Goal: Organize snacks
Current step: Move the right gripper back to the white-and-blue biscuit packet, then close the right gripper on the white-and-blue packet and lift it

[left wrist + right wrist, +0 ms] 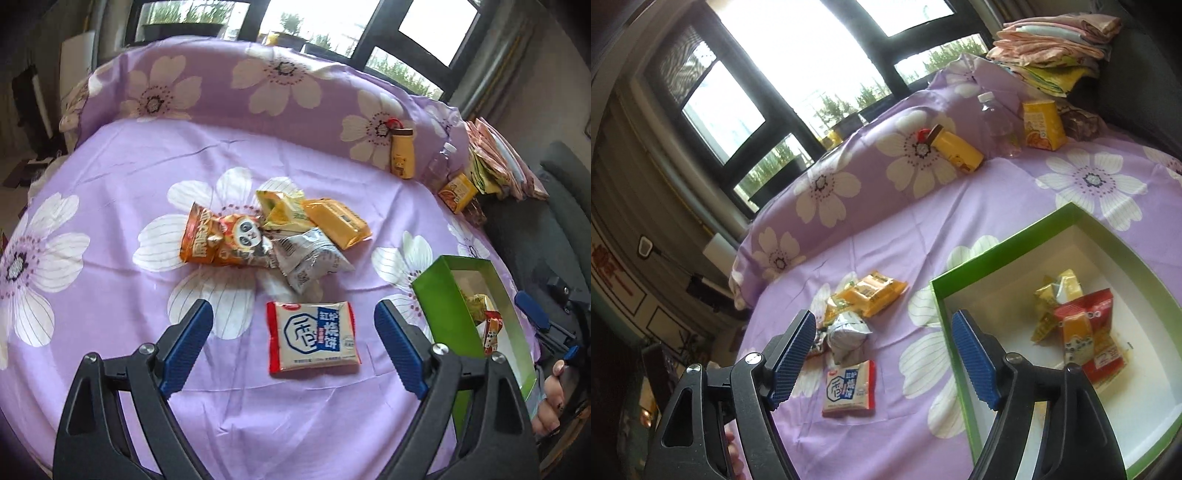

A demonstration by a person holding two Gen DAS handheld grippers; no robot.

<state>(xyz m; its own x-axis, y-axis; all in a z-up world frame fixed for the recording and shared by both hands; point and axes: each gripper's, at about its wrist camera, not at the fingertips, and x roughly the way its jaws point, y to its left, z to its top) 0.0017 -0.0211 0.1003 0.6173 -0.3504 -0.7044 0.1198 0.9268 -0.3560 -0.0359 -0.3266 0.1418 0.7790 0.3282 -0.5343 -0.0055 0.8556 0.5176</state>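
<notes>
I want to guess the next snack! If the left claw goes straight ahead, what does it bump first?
Probably the white cracker packet: it lies between the open left claw's fingers, ahead of the snack pile.

A bed (pixel 110 177) was covered by a lilac sheet (pixel 258 406) printed with white flowers. Dark-framed windows (pixel 798 74) were set along the far wall, admitting bright daylight. Folded linens (pixel 1056 33) were stacked at the far right.
</notes>
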